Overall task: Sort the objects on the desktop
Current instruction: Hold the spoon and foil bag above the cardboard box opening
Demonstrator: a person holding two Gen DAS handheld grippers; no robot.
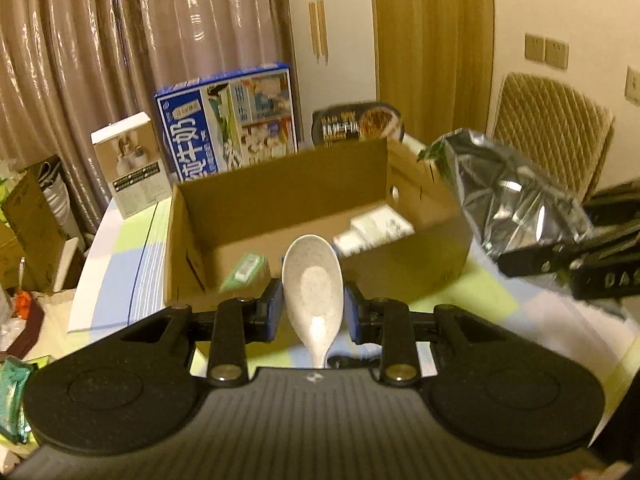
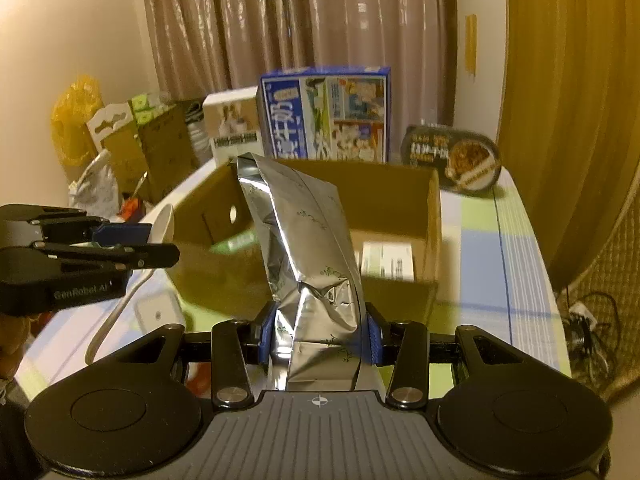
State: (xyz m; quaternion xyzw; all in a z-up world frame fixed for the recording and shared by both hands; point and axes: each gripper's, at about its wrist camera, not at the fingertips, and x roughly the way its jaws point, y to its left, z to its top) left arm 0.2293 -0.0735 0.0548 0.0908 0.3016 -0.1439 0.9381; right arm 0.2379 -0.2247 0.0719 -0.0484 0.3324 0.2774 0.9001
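My left gripper (image 1: 313,307) is shut on a white speckled spoon (image 1: 313,280), bowl up and handle down, just before the near wall of an open cardboard box (image 1: 224,188). My right gripper (image 2: 319,336) is shut on a crinkled silver foil pouch (image 2: 308,248) that stands upright in front of the same cardboard box (image 2: 434,216). In the left wrist view the foil pouch (image 1: 512,196) hangs at the box's right corner. In the right wrist view the left gripper (image 2: 158,246) holds the spoon (image 2: 162,226) at the box's left side. Small packets lie on the box floor.
Behind the box stand a blue milk carton box (image 1: 232,120), a white product box (image 1: 132,164) and a dark noodle bowl (image 1: 358,124). The table has a striped cloth (image 2: 500,256). Cardboard and bags clutter the floor at left (image 2: 132,148). A white device (image 2: 158,314) lies on the table.
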